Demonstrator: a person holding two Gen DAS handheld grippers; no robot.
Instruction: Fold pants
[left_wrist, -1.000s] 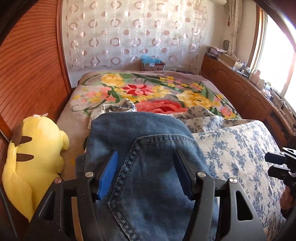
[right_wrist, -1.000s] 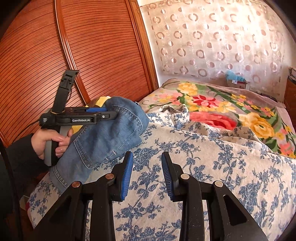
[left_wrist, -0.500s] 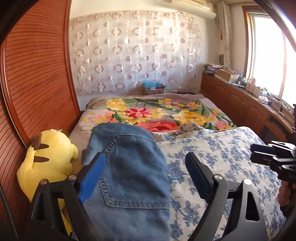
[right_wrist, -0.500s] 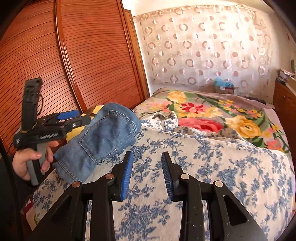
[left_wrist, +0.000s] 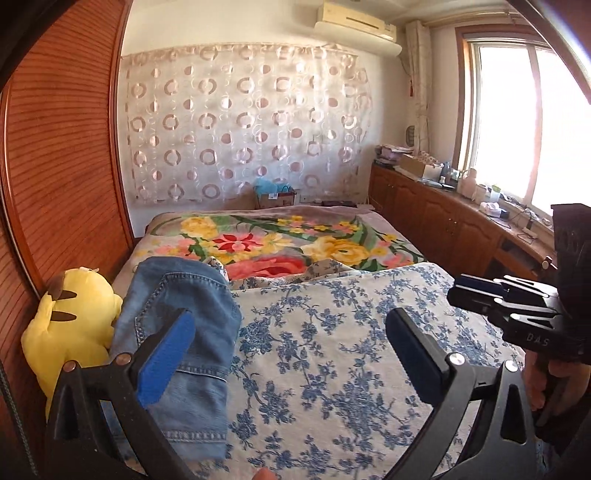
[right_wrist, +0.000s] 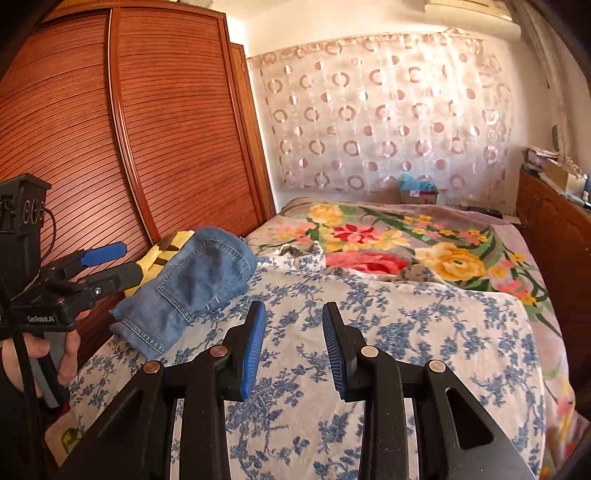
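The folded blue denim pants (left_wrist: 192, 332) lie in a compact bundle at the left edge of the bed, on the blue-flowered sheet (left_wrist: 332, 350), leaning against a yellow plush toy (left_wrist: 70, 325). They also show in the right wrist view (right_wrist: 192, 284). My left gripper (left_wrist: 288, 354) is wide open and empty, drawn back just right of the pants; it also shows in the right wrist view (right_wrist: 107, 264). My right gripper (right_wrist: 293, 347) is open with a narrow gap, empty, above the sheet; its side shows in the left wrist view (left_wrist: 509, 306).
A bright floral blanket (left_wrist: 280, 240) covers the far half of the bed. A wooden slatted wardrobe (right_wrist: 92, 147) stands along the left side. A low wooden cabinet (left_wrist: 443, 221) with clutter runs under the window on the right. A cardboard box (left_wrist: 275, 197) sits beyond the bed.
My left gripper opened, let go of the pants and pulled back and up. The pants now rest on the bed by the plush toy. The right gripper rose slightly.
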